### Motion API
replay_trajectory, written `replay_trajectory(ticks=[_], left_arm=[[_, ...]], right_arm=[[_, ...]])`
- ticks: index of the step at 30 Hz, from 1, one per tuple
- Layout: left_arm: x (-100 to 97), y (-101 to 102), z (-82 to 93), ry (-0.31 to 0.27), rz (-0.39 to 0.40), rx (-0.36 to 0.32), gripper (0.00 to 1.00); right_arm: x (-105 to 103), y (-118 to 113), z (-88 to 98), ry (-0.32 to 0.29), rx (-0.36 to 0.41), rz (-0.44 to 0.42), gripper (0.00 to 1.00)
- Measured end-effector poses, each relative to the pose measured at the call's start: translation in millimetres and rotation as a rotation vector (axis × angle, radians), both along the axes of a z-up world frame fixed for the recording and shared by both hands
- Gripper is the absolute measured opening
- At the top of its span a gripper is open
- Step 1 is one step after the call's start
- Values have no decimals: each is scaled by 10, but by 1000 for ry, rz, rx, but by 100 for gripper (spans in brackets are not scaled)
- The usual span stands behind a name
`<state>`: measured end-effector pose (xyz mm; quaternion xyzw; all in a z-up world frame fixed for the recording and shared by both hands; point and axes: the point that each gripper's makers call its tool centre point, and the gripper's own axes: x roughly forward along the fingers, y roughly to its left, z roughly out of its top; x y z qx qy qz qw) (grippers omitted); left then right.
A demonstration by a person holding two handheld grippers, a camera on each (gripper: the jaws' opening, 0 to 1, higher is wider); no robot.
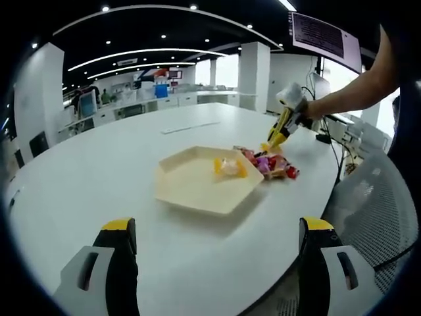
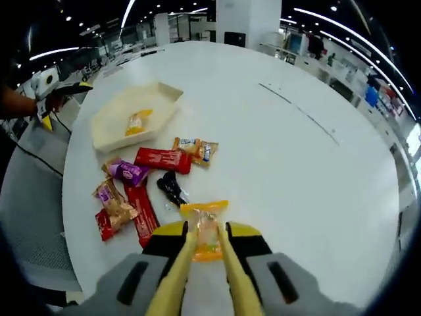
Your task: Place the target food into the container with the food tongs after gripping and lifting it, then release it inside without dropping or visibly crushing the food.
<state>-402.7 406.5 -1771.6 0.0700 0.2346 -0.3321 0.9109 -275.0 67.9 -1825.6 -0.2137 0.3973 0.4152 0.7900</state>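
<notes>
My right gripper (image 2: 207, 237) is shut on yellow food tongs (image 2: 187, 263), and the tongs' arms pinch an orange-yellow wrapped snack (image 2: 205, 230) near the table edge. I cannot tell whether the snack is off the table. The cream hexagonal tray (image 2: 112, 122) lies far left and holds one yellow packet (image 2: 136, 122). In the left gripper view the tray (image 1: 191, 187) sits centre, with the yellow packet (image 1: 229, 166) at its right side. The right gripper (image 1: 291, 105) and its tongs (image 1: 276, 135) hang over the snack pile (image 1: 273, 164). My left gripper (image 1: 217, 263) is open and holds nothing.
Loose wrapped snacks lie between tongs and tray: a red bar (image 2: 162, 159), a purple packet (image 2: 128, 172), a black one (image 2: 172, 189) and an orange one (image 2: 196, 149). A mesh chair (image 1: 375, 204) stands at the round white table's edge (image 1: 289, 263). A person's arm (image 1: 355, 89) holds the right gripper.
</notes>
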Motion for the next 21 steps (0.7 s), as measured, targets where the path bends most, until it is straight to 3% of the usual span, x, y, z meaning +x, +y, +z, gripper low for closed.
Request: replay_trajectory(ticks=[21], left_arm=[[-8,-15,1,-5,-14,1,100]], right_arm=[[178,-136,483,-41,19,-69,22]])
